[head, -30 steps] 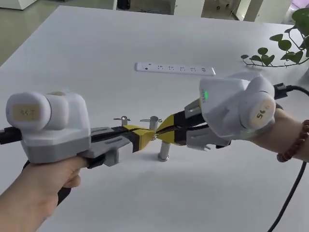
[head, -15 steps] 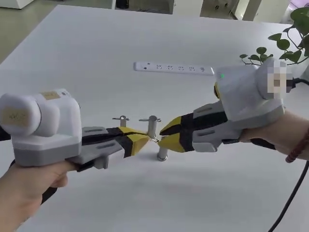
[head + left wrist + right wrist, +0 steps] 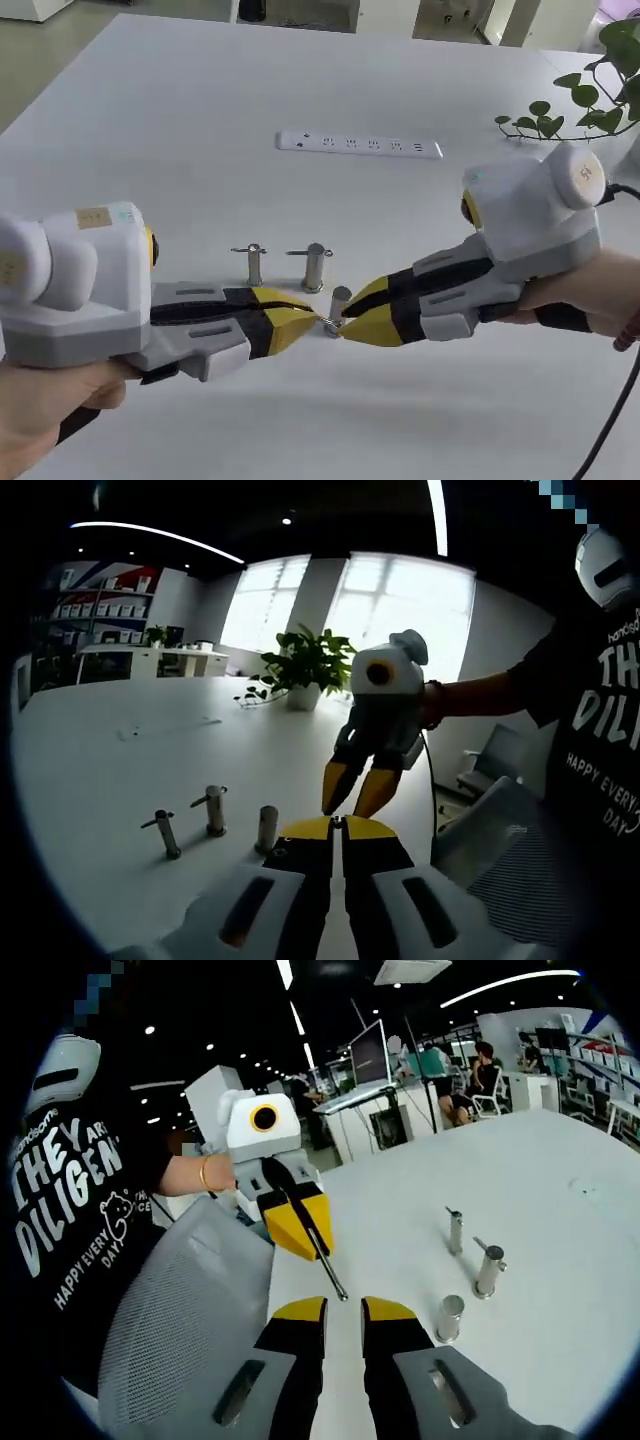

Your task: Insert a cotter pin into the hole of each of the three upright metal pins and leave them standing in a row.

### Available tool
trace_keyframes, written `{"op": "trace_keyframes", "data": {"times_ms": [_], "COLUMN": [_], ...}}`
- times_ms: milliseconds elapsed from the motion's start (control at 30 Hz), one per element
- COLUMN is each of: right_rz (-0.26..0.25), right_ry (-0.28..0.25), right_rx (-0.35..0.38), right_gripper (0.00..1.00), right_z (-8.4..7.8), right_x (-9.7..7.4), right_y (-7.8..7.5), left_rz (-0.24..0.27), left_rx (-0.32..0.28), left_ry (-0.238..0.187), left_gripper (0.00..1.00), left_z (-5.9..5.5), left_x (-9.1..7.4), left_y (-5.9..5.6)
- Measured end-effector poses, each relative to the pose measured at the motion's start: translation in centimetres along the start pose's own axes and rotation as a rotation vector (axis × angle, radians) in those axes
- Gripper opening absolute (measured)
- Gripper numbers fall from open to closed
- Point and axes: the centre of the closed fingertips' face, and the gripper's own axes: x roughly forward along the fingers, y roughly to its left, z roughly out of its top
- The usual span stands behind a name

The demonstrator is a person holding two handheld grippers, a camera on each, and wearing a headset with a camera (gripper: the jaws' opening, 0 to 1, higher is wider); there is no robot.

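Observation:
Three metal pins stand in a row on the white table [image 3: 200, 110]. The far pin [image 3: 254, 264] and the middle pin [image 3: 314, 266] each carry a cotter pin through the top. The near pin [image 3: 341, 299] is bare. My left gripper [image 3: 312, 322] is shut on a thin cotter pin [image 3: 328, 1265], whose tip points at the right gripper [image 3: 348, 322]. The right gripper [image 3: 343, 1310] is open, its jaws a little apart just short of that tip. Both tips meet low in front of the bare pin [image 3: 449, 1317].
A white power strip [image 3: 358, 143] lies further back on the table. A trailing green plant [image 3: 585, 95] sits at the far right edge. The right gripper's black cable [image 3: 610, 410] hangs at the lower right.
Both grippers have come lower and nearer to me, so their tips no longer cover the near pin's top. The right gripper has turned over. The pins stand as before.

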Motion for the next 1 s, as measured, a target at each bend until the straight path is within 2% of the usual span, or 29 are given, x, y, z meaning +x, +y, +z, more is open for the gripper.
{"op": "trace_keyframes", "data": {"times_ms": [33,100,267,400,633,933,1000], "right_rz": [0.027,0.045,0.062,0.101,0.135,0.152,0.155], "right_ry": [0.001,0.003,0.013,0.008,-0.001,0.012,0.026], "right_rx": [0.021,0.033,0.042,0.047,0.041,-0.013,-0.054], "right_gripper": [0.08,0.08,0.07,0.07,0.03,0.00,0.00], "right_z": [-0.1,-0.3,-0.9,-0.9,-0.7,-0.7,-0.8], "right_x": [0.0,0.1,0.3,0.5,0.6,0.6,0.5], "right_y": [0.5,0.8,1.5,2.4,3.2,3.7,3.9], "left_rz": [-0.007,-0.031,-0.077,-0.101,-0.145,-0.156,-0.160], "left_rx": [-0.005,-0.016,-0.025,-0.042,-0.048,-0.048,-0.037], "left_ry": [-0.002,-0.008,0.003,-0.003,-0.013,-0.018,-0.015], "left_gripper": [0.00,0.00,0.00,0.00,0.00,0.00,0.00], "left_z": [-0.1,-0.1,-0.5,-0.7,-0.8,-0.8,-0.9], "left_x": [0.0,0.0,0.0,0.0,0.0,-0.2,-0.2], "left_y": [-0.1,-0.5,-1.4,-1.8,-2.9,-3.2,-3.3]}}
